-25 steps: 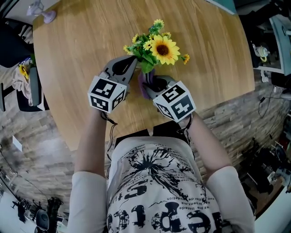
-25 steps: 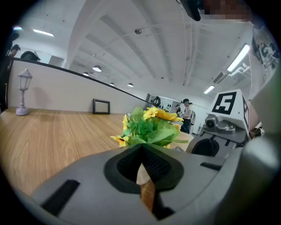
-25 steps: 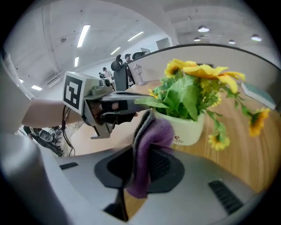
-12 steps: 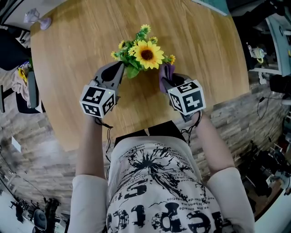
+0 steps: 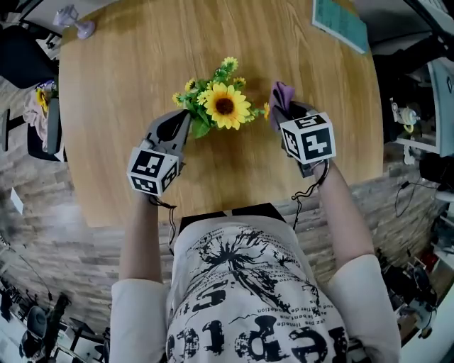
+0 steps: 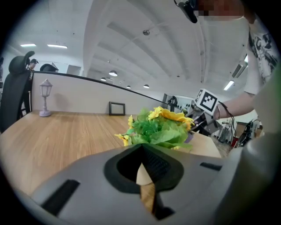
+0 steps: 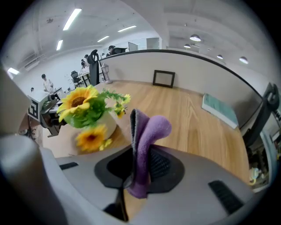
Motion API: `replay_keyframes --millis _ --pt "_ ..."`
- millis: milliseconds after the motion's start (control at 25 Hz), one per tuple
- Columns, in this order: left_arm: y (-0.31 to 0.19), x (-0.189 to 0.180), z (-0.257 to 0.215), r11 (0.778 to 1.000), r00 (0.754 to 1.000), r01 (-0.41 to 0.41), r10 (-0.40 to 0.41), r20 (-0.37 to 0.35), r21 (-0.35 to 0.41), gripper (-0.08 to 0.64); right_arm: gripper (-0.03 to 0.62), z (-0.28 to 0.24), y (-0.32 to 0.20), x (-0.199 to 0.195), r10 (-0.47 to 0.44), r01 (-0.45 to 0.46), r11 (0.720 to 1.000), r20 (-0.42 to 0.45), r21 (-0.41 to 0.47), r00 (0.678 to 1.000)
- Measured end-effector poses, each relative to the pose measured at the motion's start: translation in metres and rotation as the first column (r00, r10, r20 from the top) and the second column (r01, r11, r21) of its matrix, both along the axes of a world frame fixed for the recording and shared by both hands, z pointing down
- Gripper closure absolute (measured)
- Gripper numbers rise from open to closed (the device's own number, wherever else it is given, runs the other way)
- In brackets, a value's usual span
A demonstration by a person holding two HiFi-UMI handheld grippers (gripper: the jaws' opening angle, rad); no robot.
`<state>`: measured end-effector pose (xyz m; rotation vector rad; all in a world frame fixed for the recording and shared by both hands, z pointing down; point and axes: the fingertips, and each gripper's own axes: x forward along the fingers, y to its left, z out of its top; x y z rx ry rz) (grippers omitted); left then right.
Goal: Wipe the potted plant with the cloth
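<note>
The potted plant (image 5: 219, 106), a sunflower with small yellow blooms and green leaves in a pale pot, stands mid-table; it also shows as a bouquet (image 6: 162, 127) just beyond the left jaws and to the left of the right jaws (image 7: 85, 110). My left gripper (image 5: 186, 119) rests against the plant's left side, jaws shut with nothing between them. To the plant's right, a short gap away, my right gripper (image 5: 282, 105) is shut on the purple cloth (image 5: 281, 96), which stands up folded out of the jaws (image 7: 147, 140).
The round wooden table (image 5: 128, 78) carries a small lamp ornament (image 5: 74, 21) at the far left, a teal book (image 5: 339, 25) at the far right and a dark picture frame (image 7: 163, 78) at the far edge. Office chairs and desks surround it.
My right gripper has carried the cloth from the plant's near side out to its right and a little farther away. The left gripper stays at the plant's left side.
</note>
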<state>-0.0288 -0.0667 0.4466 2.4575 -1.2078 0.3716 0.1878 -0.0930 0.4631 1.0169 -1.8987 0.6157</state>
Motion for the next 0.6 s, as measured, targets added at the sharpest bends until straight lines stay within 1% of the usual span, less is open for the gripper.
replay_keyframes --millis 80,160,240,320,400,480,600 --pt "0.0 0.0 0.0 1.0 1.0 0.019 -0.019 0.002 -0.003 0.557 0.514 -0.007 -0.027 0.001 -0.031 0.031 0.999 -0.012 0.032 0.999" --pt "-0.001 0.0 0.0 0.999 0.999 0.035 -0.035 0.004 -0.008 0.557 0.514 -0.016 -0.054 -0.006 -0.072 0.072 0.995 -0.003 0.069 0.997" --pt "-0.001 0.0 0.001 0.998 0.998 0.056 -0.055 0.006 -0.014 0.557 0.514 -0.024 -0.078 -0.021 -0.14 0.138 0.985 0.013 0.102 0.99" --pt "-0.001 0.0 0.001 0.997 0.997 0.074 -0.074 0.007 -0.02 0.557 0.514 -0.03 -0.1 -0.041 -0.219 0.215 0.968 0.012 0.131 0.976" --pt "-0.001 0.0 0.001 0.996 0.996 0.087 -0.087 0.008 -0.025 0.557 0.514 -0.034 -0.119 -0.061 -0.289 0.286 0.945 -0.005 0.161 0.957" --pt "-0.001 0.0 0.001 0.994 0.995 0.1 -0.1 0.009 -0.03 0.557 0.514 -0.036 -0.137 -0.084 -0.362 0.358 0.913 -0.02 0.194 0.932" --pt "0.0 0.0 0.0 0.991 0.992 0.13 -0.13 0.007 -0.04 0.555 0.514 -0.039 -0.152 -0.125 -0.488 0.48 0.848 -0.023 0.224 0.873"
